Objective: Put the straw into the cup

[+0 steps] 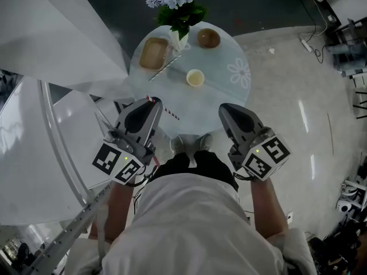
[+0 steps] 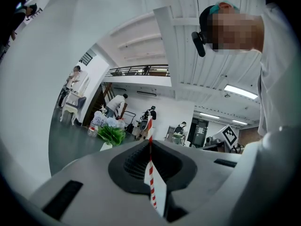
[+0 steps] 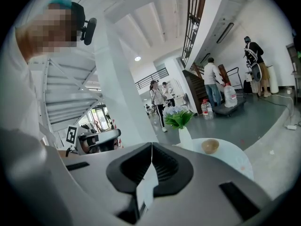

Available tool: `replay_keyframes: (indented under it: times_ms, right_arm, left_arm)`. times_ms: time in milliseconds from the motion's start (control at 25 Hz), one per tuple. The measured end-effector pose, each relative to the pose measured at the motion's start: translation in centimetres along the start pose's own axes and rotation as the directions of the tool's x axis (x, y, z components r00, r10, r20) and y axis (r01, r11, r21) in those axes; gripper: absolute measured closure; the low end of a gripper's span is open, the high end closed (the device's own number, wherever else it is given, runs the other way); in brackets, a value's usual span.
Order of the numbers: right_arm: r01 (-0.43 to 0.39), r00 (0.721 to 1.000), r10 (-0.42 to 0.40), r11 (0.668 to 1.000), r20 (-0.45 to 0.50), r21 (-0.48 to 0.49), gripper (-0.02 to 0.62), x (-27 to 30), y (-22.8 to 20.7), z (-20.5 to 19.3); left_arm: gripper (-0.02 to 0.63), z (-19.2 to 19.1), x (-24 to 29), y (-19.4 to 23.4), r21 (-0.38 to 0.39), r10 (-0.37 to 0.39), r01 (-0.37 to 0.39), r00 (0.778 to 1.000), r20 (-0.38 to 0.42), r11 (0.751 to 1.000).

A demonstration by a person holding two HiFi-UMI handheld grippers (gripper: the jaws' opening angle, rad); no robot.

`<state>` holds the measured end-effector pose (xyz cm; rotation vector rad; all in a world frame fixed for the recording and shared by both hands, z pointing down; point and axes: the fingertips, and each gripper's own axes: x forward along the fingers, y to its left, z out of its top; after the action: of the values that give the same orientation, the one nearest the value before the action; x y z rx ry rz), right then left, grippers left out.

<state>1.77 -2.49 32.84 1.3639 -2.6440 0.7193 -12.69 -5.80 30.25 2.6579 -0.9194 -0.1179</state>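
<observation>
A red-and-white striped straw is pinched in my left gripper, which is shut on it at the near left edge of the round glass table. In the left gripper view the straw stands upright between the closed jaws of the left gripper, its top poking above them. The small pale cup stands open near the table's middle, beyond both grippers. My right gripper hovers over the near right edge, and in its own view the right gripper has its jaws shut with nothing between them.
A vase of blue flowers stands at the table's far edge. A tan tray and a wooden bowl sit on either side of it. A thin pale stick lies beside the tray. White curved panels rise at the left.
</observation>
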Motion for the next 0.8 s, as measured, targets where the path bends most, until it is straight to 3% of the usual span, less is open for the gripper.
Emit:
replay_keyframes:
  times_ms: [320,800]
  right_arm:
    - [-0.016,1.000,0.016,1.000,-0.002,0.005,0.574,0.7,-1.7,1.0]
    - [-0.108,0.991,0.110,0.994,-0.077,0.027,0.574,3.1,-6.6,2.2]
  left_arm:
    - [0.577,0.6,1.5,0.6,0.019,0.022,-0.022,1.000,-0.013,1.000]
    - [0.577,0.0,6.6,3.1,-0.004,0.134,-0.135,0.991,-0.024,0.991]
